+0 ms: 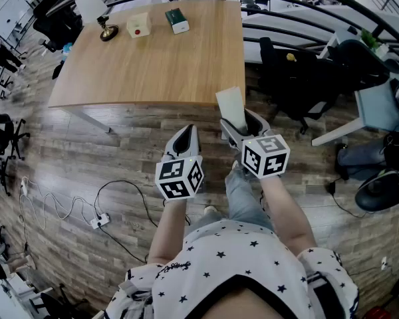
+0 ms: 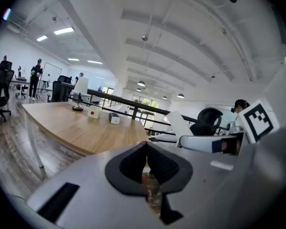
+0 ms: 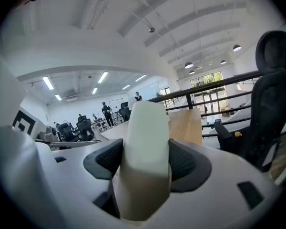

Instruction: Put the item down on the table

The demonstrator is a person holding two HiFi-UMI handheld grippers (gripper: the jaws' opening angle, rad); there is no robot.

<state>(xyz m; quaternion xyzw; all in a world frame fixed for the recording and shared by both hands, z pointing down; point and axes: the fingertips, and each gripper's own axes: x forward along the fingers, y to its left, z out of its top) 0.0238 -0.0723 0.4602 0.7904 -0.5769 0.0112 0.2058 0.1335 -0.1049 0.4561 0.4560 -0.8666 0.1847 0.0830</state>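
My right gripper is shut on a cream-white block, held in the air just off the near edge of the wooden table. In the right gripper view the cream-white block stands upright between the dark pads, which touch both of its sides. My left gripper hovers over the floor to the left of it. Its jaws are shut with nothing between them. The left gripper view also catches the block to its right.
At the table's far end stand a brass-based object, a white box with a red dot and a green-and-white box. Black office chairs crowd the right. A cable and power strip lie on the floor at left.
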